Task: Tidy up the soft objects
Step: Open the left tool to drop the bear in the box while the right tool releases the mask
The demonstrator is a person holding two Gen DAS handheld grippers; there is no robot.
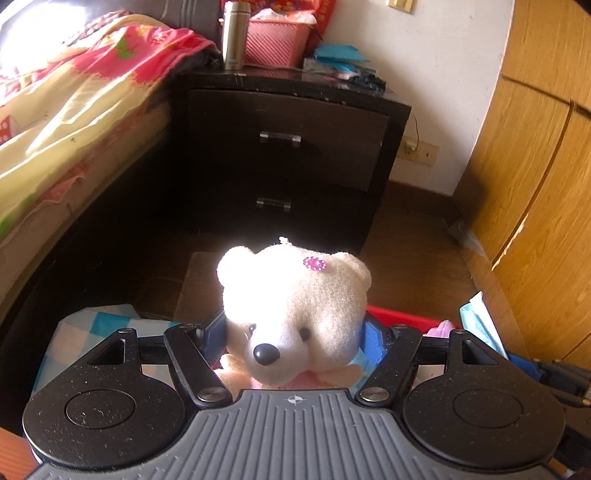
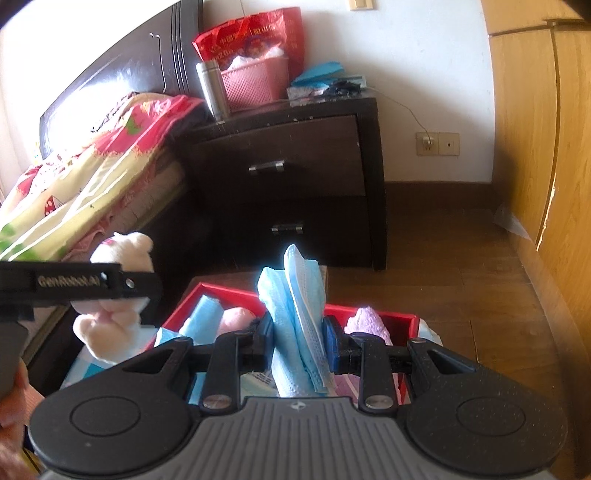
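Observation:
My left gripper (image 1: 293,332) is shut on a white plush bear (image 1: 291,306) with a pink flower on its head, held up in the air facing the camera. The bear also shows at the left of the right wrist view (image 2: 118,291), clamped by the left gripper's fingers (image 2: 110,282). My right gripper (image 2: 297,343) is shut on a bunch of blue face masks (image 2: 295,314), held upright over a red box (image 2: 369,314). The box holds a blue cloth (image 2: 201,317), a pink soft item (image 2: 236,319) and a purple towel (image 2: 365,321).
A dark nightstand (image 1: 288,140) stands ahead, with a steel flask (image 1: 233,35), a pink basket (image 1: 277,40) and blue cloths on top. A bed with a flowered quilt (image 1: 66,103) is left, a wooden wardrobe (image 1: 535,166) right. A checked cloth (image 1: 85,332) lies below left.

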